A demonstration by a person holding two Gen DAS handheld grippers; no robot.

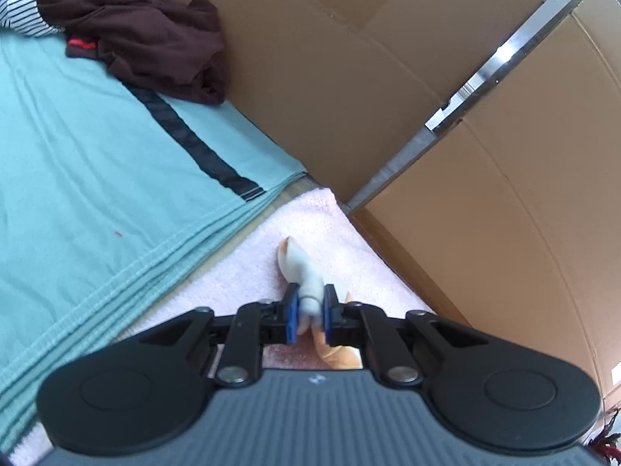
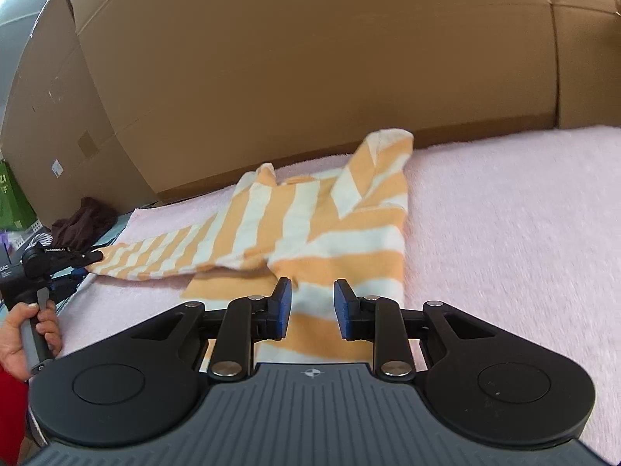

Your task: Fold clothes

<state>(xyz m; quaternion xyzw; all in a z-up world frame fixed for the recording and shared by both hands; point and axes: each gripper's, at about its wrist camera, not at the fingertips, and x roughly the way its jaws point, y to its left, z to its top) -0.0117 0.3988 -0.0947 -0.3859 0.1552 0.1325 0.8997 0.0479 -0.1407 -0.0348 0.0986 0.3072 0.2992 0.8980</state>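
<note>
An orange-and-white striped garment [image 2: 310,213] lies spread on a pink fleecy blanket [image 2: 504,233], one sleeve stretched out to the left. My left gripper [image 1: 310,310] is shut on the end of that sleeve [image 1: 300,264], just above the blanket [image 1: 248,268]. In the right wrist view the left gripper [image 2: 93,257] shows at the sleeve's tip, held by a person's hand [image 2: 35,334]. My right gripper [image 2: 313,306] hovers over the garment's near hem. Its jaws stand apart, the striped cloth lies flat beneath the gap, and the pads do not press on it.
A folded teal garment [image 1: 97,174] lies left of the blanket, with a crumpled maroon garment [image 1: 147,35] and a black-and-white striped one [image 1: 19,15] behind it. Tall cardboard boxes [image 2: 310,58] wall off the back. A green box [image 2: 11,198] stands far left.
</note>
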